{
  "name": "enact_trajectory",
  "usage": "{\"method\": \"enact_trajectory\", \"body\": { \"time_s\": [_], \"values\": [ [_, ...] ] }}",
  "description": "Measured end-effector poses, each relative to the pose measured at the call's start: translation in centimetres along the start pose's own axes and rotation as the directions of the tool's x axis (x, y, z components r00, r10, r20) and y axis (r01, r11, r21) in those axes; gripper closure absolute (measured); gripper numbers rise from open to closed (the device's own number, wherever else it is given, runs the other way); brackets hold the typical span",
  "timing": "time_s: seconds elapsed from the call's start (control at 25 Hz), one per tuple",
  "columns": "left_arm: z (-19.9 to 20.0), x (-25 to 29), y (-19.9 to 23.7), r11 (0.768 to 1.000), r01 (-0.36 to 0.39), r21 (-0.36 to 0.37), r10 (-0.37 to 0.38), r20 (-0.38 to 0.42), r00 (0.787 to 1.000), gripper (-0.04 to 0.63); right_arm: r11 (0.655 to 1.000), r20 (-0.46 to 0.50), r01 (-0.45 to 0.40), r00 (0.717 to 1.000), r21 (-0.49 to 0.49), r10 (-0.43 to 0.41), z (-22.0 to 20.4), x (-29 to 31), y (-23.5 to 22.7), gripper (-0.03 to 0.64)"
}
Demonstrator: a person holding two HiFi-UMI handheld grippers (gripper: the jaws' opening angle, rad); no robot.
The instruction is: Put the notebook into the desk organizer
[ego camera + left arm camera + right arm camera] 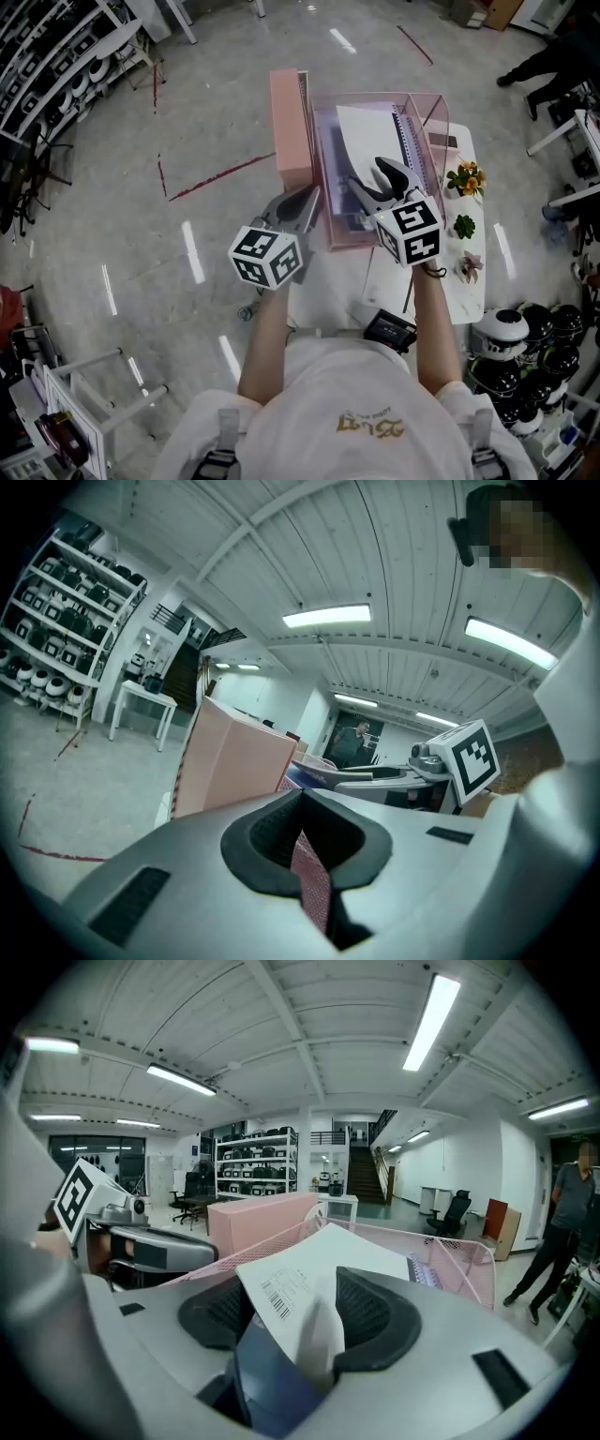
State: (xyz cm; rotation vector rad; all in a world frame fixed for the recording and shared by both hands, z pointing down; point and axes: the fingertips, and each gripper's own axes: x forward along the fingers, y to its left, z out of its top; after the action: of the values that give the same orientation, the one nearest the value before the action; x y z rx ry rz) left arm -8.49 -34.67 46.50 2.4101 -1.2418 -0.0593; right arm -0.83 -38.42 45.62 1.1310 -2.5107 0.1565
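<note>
Currently, left to right:
- my left gripper (306, 201): fingers (255, 844) pinched tight on the pink mesh wall of the desk organizer (345, 240), apparently steadying it.
- the notebook (370, 136): already resting inside the organizer's mesh bay, on the bench (469, 281).
- my right gripper (367, 176): fingers (377, 1314) spread, notebook cover loose between them.
- outstanding, I judge: withdraw both grippers; placement looks done.

I see a white surface (328, 292) carrying a pink mesh desk organizer (375, 95). Just left of the organizer stands a pink box (291, 122). To the organizer's right, three small plant ornaments (464, 226) sit in a row. Nearer me than the organizer lies a black device (389, 330).
</note>
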Motion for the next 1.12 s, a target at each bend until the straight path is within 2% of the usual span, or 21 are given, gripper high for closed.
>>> {"method": "enact_trajectory", "body": {
  "time_s": [0.28,0.48,0.72,0.92,1.12],
  "values": [
    [0.3,-0.3,-0.1,1.0,0.001,-0.01,-0.001,-0.002,1.0,0.578,0.996,-0.012,-0.085,0.996,-0.007,0.085,0.2,0.1,1.5,0.251],
    [0.2,-0.5,-0.3,1.0,-0.002,0.01,0.002,-0.012,1.0,0.578,0.991,0.05,-0.071,0.997,0.11,0.066,0.9,-0.5,0.6,0.25],
    [0.4,-0.8,-0.6,0.999,-0.015,0.038,0.015,-0.015,1.0,0.578,0.985,0.074,-0.021,0.997,0.17,0.008,0.9,-2.1,-0.8,0.286],
    [0.5,-1.4,-1.6,0.997,-0.019,0.075,0.02,-0.008,1.0,0.578,0.963,0.114,-0.002,0.993,0.269,-0.029,0.5,-4.1,-0.8,0.344],
    [0.5,-2.1,-3.1,0.995,-0.013,0.1,0.014,-0.003,1.0,0.578,0.958,0.125,0.035,0.989,0.285,-0.074,-0.3,-6.7,-0.4,0.431]
  ]
}}
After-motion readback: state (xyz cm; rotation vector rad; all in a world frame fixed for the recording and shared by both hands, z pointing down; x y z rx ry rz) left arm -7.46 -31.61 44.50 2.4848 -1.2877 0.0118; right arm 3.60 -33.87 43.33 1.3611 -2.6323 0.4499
